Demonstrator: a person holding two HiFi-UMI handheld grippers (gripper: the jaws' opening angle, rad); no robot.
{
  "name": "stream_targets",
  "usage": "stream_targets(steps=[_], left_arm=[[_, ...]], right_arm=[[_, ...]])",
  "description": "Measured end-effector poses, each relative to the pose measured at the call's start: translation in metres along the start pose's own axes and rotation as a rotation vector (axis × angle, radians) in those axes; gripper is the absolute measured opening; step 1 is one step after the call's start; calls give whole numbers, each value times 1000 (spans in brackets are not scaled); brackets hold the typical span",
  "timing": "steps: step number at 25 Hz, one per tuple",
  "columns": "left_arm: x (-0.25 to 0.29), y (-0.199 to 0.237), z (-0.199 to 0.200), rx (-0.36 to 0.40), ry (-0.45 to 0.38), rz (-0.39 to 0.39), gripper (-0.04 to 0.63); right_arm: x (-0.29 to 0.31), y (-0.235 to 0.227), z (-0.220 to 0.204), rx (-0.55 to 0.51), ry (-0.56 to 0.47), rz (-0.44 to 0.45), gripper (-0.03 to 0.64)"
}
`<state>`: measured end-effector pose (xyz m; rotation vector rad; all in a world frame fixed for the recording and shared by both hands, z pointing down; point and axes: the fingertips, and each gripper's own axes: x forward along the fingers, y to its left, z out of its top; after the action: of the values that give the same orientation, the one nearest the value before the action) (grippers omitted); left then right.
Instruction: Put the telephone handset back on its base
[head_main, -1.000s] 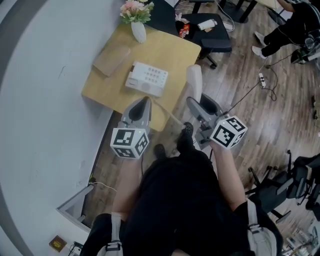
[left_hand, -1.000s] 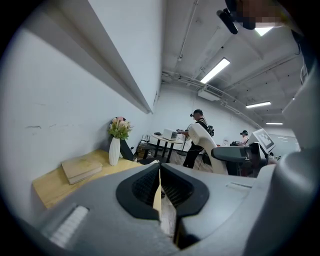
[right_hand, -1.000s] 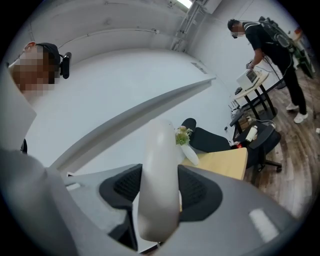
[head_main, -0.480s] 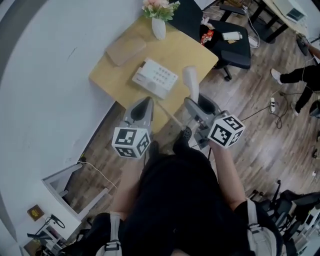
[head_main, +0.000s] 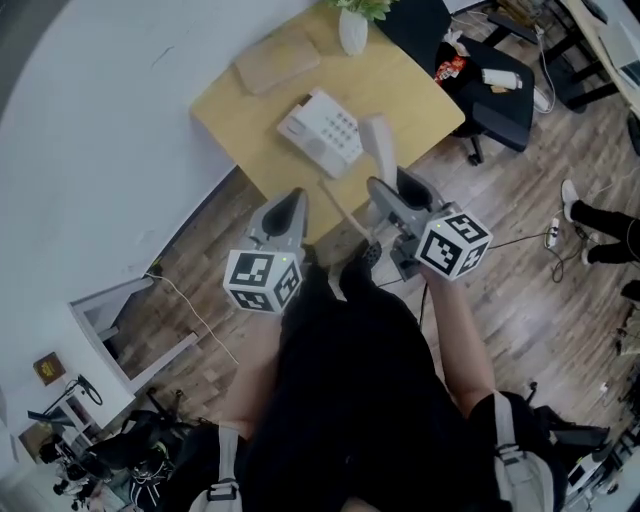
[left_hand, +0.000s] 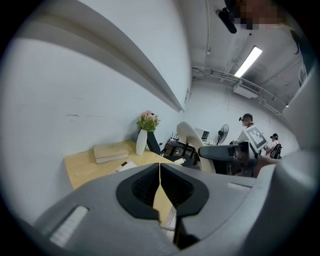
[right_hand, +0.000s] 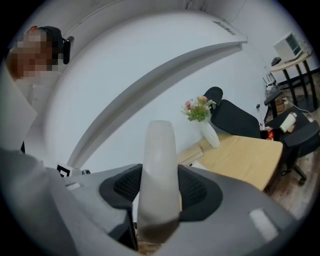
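Two grippers hang by the pale wooden counter's (head_main: 410, 95) near edge in the head view. The right gripper (head_main: 385, 188) carries the white plastic telephone handset (head_main: 378, 145) upright just beside the white push-button telephone base (head_main: 320, 130), probably to line it up with the cradle. The left gripper view shows the left gripper (left_hand: 160, 172) closed on nothing, seemingly idle, while the right gripper view shows wide-set jaws clamping the handset low, its top free.

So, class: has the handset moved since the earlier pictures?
Yes: in the head view the handset, held in the right tongs, has come closer to the telephone base.
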<state>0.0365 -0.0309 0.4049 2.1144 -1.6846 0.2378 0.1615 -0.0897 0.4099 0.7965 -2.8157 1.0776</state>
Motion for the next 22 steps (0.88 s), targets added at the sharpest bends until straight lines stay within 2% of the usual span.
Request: stream_targets(steps=[10, 22], left_arm=[[-1, 37, 0, -30, -1, 36, 12], [14, 77, 21, -38, -30, -25, 12]], right_arm=[[29, -10, -5, -30, 56, -15, 219], [78, -10, -23, -89, 134, -48, 219]])
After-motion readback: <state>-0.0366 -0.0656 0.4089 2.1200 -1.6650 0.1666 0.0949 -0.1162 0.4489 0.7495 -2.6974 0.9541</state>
